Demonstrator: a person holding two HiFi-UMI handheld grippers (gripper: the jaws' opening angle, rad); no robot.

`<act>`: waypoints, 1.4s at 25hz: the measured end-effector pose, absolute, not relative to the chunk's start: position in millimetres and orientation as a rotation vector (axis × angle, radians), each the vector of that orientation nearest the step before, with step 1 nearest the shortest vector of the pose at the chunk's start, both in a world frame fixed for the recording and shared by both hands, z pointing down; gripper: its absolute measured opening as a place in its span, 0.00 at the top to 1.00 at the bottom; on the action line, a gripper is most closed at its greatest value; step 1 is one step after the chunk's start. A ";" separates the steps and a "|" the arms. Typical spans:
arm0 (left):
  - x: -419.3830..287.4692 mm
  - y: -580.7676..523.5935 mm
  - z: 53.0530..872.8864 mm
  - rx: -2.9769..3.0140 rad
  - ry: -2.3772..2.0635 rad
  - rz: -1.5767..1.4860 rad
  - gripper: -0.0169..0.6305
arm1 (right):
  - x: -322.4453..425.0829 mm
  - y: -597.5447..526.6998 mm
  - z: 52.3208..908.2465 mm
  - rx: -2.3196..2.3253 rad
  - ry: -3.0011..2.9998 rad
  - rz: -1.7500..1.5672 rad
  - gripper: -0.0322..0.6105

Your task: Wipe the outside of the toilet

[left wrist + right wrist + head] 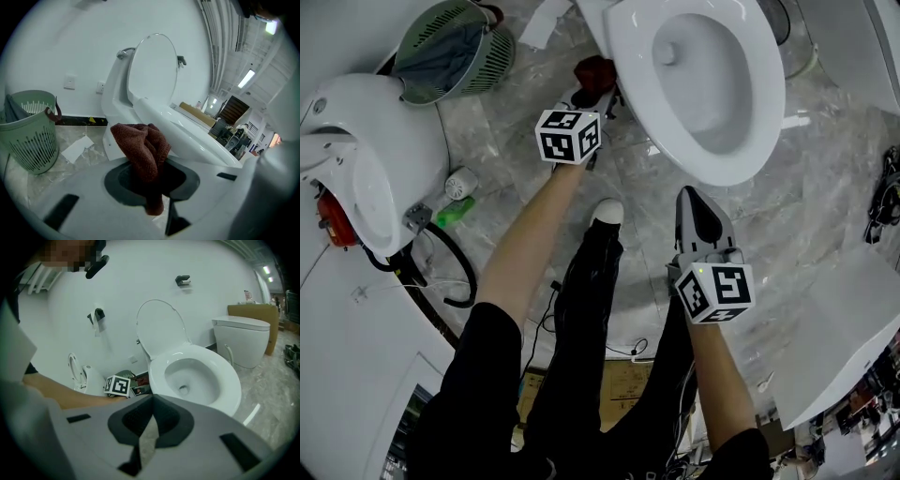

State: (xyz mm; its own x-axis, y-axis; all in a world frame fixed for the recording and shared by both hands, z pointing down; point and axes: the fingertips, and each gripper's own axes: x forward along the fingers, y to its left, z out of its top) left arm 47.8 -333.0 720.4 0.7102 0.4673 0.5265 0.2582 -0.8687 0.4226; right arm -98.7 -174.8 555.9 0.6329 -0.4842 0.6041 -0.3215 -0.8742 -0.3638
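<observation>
The white toilet (703, 84) stands at the top of the head view with its seat lid raised (153, 70). My left gripper (589, 97) is shut on a dark red cloth (594, 71), bunched up close beside the bowl's left outer wall; whether it touches I cannot tell. In the left gripper view the cloth (143, 149) sticks up out of the jaws in front of the toilet's base (123, 108). My right gripper (689, 193) is shut and holds nothing. It points at the bowl's front rim (197, 376), a short way off it.
A green basket (455, 47) with grey fabric stands to the left of the toilet, and a sheet of paper (77, 149) lies on the marble floor. Another white fixture (356, 141), a green bottle (455, 214) and black cables (455, 277) are at the left. A second toilet (241, 341) stands to the right.
</observation>
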 end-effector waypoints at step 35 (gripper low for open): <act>-121.2 -145.7 706.1 2.621 0.175 0.760 0.86 | -173.4 34.4 557.6 -2.597 0.985 -1.021 0.95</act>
